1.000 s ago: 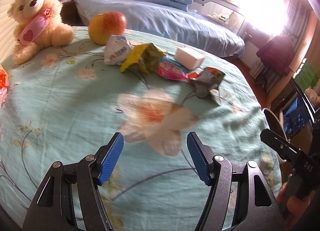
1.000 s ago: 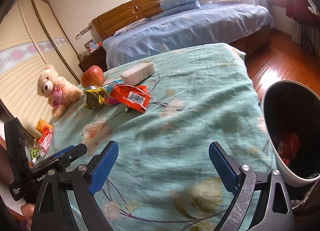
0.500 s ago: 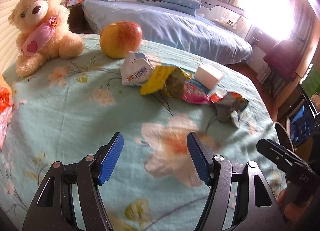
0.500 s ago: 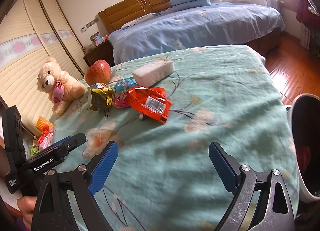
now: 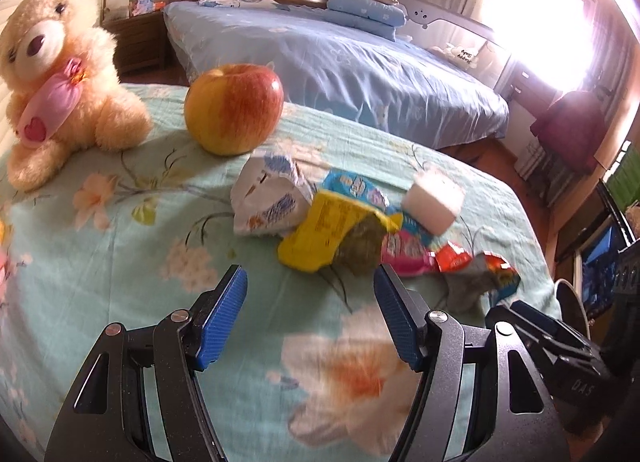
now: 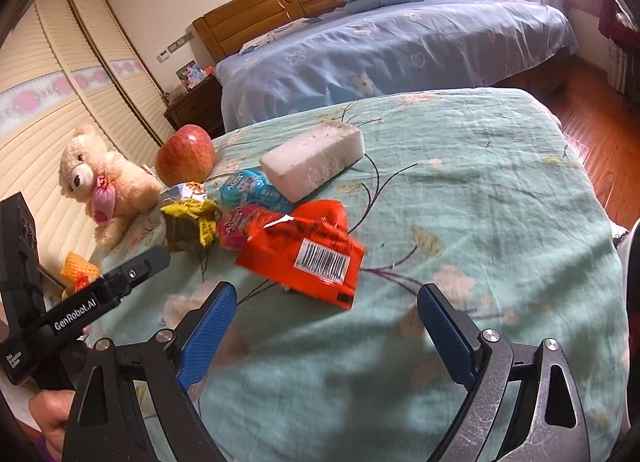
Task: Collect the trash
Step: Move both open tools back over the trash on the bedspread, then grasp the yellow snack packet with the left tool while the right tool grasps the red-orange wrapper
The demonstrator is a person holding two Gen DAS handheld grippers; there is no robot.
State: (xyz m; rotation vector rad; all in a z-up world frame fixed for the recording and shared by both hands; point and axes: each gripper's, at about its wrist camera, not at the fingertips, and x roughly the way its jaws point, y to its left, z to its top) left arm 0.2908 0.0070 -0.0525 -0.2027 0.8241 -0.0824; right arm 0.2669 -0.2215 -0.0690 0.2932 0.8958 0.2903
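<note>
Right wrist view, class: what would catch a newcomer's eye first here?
The red wrapper with its barcode lies in the middle of the green floral bedspread, just ahead of the open right gripper. Behind it a white foam block lies, with a red apple and a teddy bear further left.

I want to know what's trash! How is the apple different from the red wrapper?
The apple is round and whole; the red wrapper is flat and crinkled. The apple is plain yellow-red; the wrapper bears a barcode. The apple stands beside the teddy bear, the wrapper nearer the right gripper. Both lie on the floral bedspread.
</note>
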